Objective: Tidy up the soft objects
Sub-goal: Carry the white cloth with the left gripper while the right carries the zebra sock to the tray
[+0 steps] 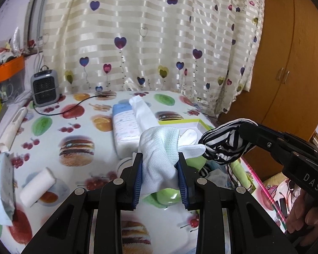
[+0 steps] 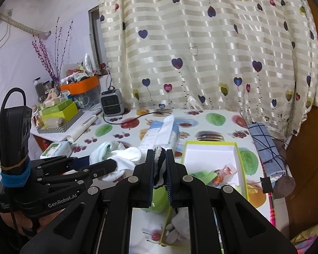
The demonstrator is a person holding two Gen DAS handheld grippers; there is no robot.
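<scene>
My left gripper is shut on a bunched white sock, held above the fruit-print table; the same white sock shows at the left of the right wrist view. My right gripper is shut on a black-and-white striped sock, which hangs at the right of the left wrist view as a striped bundle. A white box with a lime rim lies on the table ahead, holding a small wrapped item. Under the grippers sits a second lime-rimmed box with several soft items.
A wet-wipes pack with a tissue sticking up lies mid-table. A small grey heater and its cord stand at the back left. A white foam roll and tissue packet lie left. A blue checked cloth roll rests at the table's right edge.
</scene>
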